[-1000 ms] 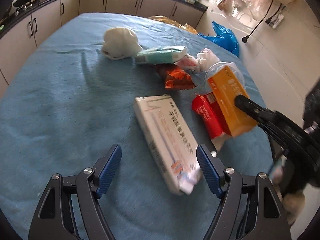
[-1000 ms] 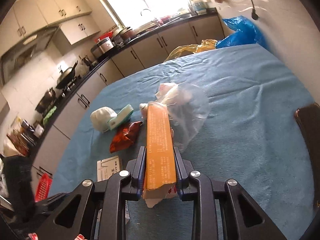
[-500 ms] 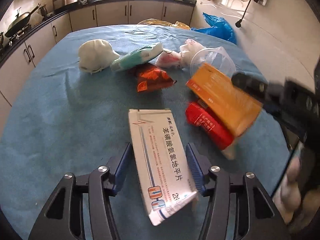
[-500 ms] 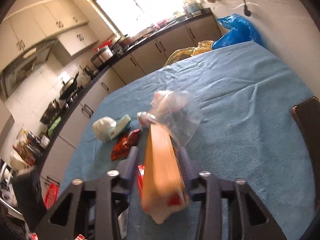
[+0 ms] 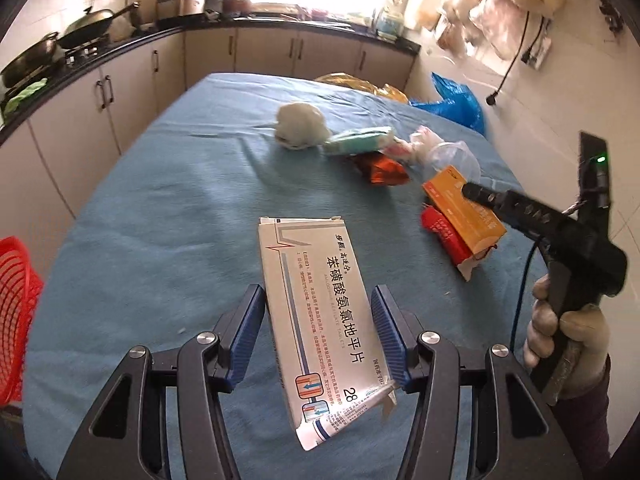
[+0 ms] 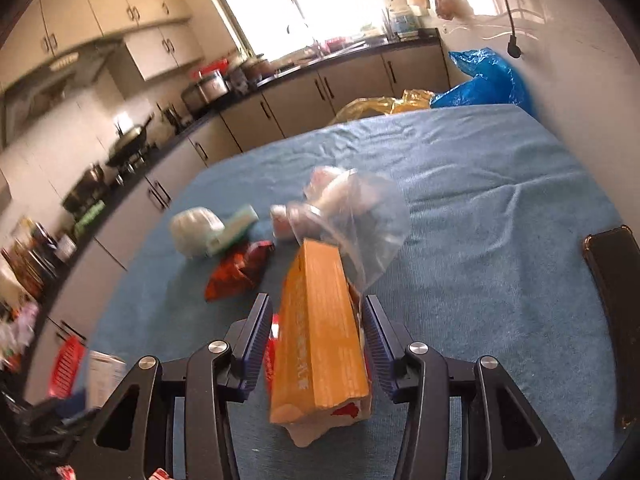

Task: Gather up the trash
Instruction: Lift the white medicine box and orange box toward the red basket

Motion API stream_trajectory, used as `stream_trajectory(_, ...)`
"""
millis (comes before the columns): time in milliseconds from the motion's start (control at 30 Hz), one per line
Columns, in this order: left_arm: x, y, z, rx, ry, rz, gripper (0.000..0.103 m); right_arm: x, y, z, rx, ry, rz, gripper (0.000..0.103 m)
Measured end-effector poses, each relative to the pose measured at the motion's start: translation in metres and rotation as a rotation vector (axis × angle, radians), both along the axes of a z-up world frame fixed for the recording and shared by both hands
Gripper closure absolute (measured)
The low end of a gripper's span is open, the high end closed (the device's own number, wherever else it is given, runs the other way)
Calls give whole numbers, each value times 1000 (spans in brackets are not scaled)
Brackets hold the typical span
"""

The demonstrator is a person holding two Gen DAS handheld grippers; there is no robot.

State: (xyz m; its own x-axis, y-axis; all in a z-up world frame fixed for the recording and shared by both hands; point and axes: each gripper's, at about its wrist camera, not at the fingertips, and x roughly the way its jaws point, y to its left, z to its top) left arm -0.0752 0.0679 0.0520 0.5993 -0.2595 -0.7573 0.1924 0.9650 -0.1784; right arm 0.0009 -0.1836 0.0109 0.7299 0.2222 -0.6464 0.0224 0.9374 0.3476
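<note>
My left gripper (image 5: 318,334) is shut on a long white medicine box (image 5: 320,312) and holds it above the blue table (image 5: 160,208). My right gripper (image 6: 316,338) holds an orange box (image 6: 320,340) together with a red packet (image 5: 444,232) above the table; it also shows in the left wrist view (image 5: 468,192). On the table lie a white mask (image 5: 300,126), a green pack (image 5: 360,140), an orange-red snack bag (image 5: 384,170) and a clear plastic bag (image 6: 360,220).
A red basket (image 5: 16,304) stands off the table's left edge. A dark chair back (image 6: 616,312) is at the right. Blue (image 6: 484,80) and yellow bags (image 6: 376,106) lie beyond the table's far end. Kitchen counters run along the left and back.
My left gripper closed on the white box and lifted it off the table. My right gripper lifted the orange box and red packet; both views have risen.
</note>
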Motion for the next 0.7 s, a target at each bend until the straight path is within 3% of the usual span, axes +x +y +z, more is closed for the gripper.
stream_trajectory(67,-5,9,1,-6,-10,19,49,-2,-2,2,12,-15,-9,72)
stream_trajectory(200,-15,30,7,-30,-32,59,49,-10,-11,9,75,-70,-27,75)
stream_trajectory(400,-36,67,18,-73,-61,125,49,-22,-32,20,339,-109,11,75)
stream_trajectory(533,-53,95,27,-71,-92,176,49,-24,-24,17,552,-73,186,75)
stream_trajectory(600,-59,108,29,-70,-100,200,49,-25,-3,16,494,-17,256,75)
stream_trajectory(667,-64,119,28,-78,-98,221,49,-32,20,19,273,11,227,71)
stream_trajectory(700,-66,125,28,-85,-98,229,49,-35,26,20,217,12,217,70)
